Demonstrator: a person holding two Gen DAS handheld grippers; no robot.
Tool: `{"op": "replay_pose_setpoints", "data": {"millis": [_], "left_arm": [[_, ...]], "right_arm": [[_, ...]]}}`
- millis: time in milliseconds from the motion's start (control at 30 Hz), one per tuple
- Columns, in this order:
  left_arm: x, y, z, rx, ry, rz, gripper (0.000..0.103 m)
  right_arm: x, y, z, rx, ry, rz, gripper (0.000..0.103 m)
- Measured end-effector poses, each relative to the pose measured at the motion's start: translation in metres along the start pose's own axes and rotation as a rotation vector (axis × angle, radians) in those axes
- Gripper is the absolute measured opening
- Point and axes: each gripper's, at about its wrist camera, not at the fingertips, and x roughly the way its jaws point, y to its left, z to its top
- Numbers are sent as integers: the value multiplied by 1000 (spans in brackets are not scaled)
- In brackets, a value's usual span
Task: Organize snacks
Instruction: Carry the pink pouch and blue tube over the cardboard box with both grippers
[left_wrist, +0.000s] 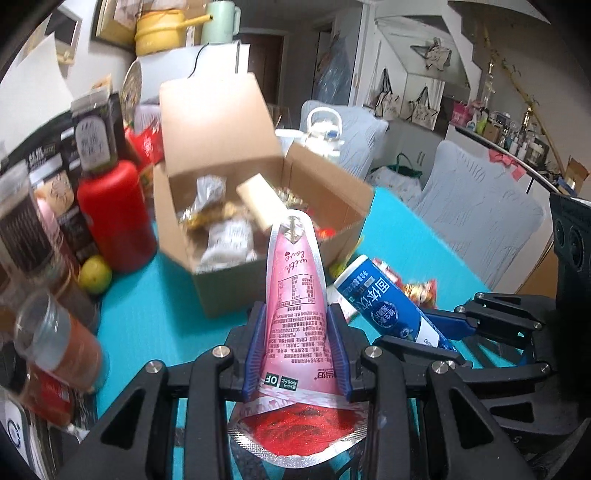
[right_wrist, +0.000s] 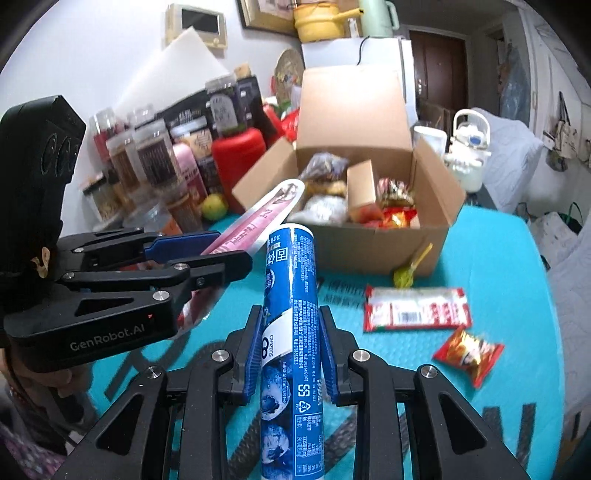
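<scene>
My left gripper (left_wrist: 296, 314) is shut on a pink snack pouch (left_wrist: 297, 295) and holds it above the teal table, its tip toward the open cardboard box (left_wrist: 258, 269). My right gripper (right_wrist: 290, 317) is shut on a blue cylindrical tube (right_wrist: 290, 332), held just right of the left gripper (right_wrist: 221, 254). The tube also shows in the left wrist view (left_wrist: 384, 299), and the pouch in the right wrist view (right_wrist: 258, 218). The box (right_wrist: 384, 247) holds several wrapped snacks.
A red-white snack packet (right_wrist: 417, 308), a small red-orange packet (right_wrist: 469, 350) and a green lollipop (right_wrist: 406, 273) lie on the teal table (right_wrist: 509, 288). A red bottle (left_wrist: 114, 218), a lime (left_wrist: 94, 275) and jars (left_wrist: 55, 343) stand left of the box.
</scene>
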Motion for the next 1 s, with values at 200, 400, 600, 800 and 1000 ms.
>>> {"op": "replay_pose_setpoints", "data": {"millis": [200, 400, 600, 800, 1000], "left_arm": [[-3, -6, 27, 30, -53, -5, 33], [2, -7, 58, 47, -98, -18, 33], [15, 1, 85, 56, -128, -9, 33], [32, 15, 111, 36, -170, 11, 33], [62, 32, 134, 7, -191, 30, 33]], "right_arm": [[-9, -6, 26, -24, -45, -35, 28], [-11, -16, 54, -49, -86, -60, 28], [-2, -29, 80, -58, -115, -68, 28], [15, -44, 105, -65, -134, -75, 28], [44, -61, 131, -63, -146, -84, 28]]}}
